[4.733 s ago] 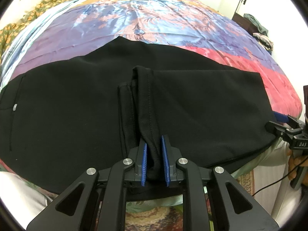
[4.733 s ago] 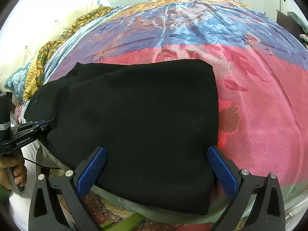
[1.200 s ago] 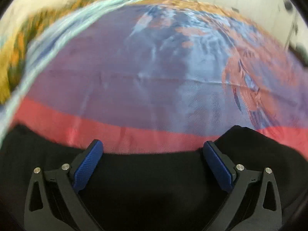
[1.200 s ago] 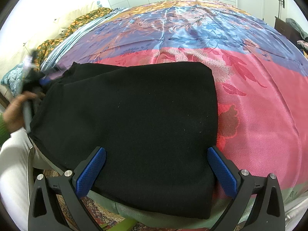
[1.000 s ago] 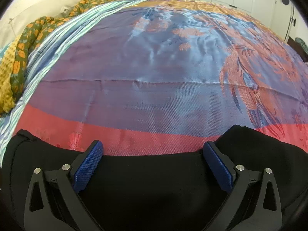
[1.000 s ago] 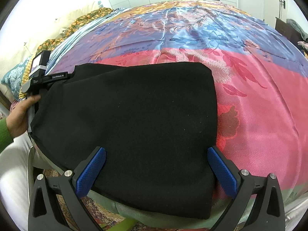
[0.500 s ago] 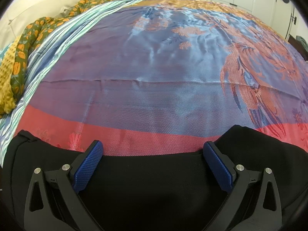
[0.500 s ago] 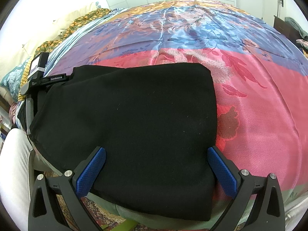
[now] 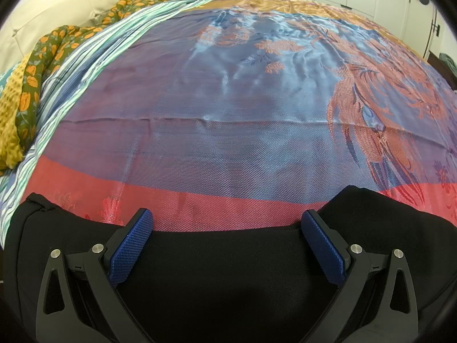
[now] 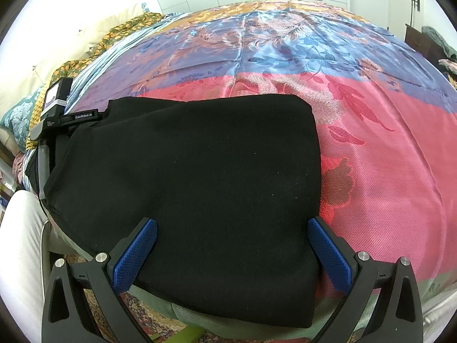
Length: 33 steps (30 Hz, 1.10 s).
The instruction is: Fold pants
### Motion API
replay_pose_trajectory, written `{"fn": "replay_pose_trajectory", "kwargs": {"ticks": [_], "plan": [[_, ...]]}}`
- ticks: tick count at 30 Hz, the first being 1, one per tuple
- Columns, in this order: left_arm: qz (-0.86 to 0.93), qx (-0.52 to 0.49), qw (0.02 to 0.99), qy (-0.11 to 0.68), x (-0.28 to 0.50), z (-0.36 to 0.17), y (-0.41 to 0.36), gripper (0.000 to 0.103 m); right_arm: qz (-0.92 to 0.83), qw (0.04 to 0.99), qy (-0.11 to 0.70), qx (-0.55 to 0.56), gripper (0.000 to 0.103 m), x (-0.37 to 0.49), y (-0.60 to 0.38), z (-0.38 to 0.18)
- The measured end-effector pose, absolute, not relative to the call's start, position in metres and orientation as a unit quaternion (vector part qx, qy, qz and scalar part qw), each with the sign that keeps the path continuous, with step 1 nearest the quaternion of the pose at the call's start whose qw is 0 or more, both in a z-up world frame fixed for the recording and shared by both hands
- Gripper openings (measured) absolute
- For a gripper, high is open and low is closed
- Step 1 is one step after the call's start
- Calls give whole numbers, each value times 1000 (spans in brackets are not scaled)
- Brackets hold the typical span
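Folded black fabric pants (image 10: 194, 177) lie on the glossy floral bedspread (image 10: 385, 143), long axis sideways. Our right tongs (image 10: 231, 254) and left tongs (image 9: 225, 245), both apart and empty, hover over the pants' near edge and left end.

Black pants (image 10: 200, 177): plain dark fabric, folded into a compact, roughly rectangular stack with smooth top. Lies flat at the near edge of the bed, on the red band of its cover.
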<state>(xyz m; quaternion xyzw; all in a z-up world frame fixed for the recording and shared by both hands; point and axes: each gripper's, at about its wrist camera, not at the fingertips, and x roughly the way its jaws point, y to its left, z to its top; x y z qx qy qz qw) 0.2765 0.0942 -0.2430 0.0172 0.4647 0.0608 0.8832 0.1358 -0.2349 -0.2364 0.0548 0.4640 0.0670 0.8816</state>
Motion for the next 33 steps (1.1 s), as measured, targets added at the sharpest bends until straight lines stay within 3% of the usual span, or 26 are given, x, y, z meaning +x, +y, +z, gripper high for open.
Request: {"fn": "replay_pose_trajectory", "kwargs": {"ticks": [33], "plan": [[71,17,884,462,277,-245,92,103,66,887,453,54,103,137,-234,-237]]}}
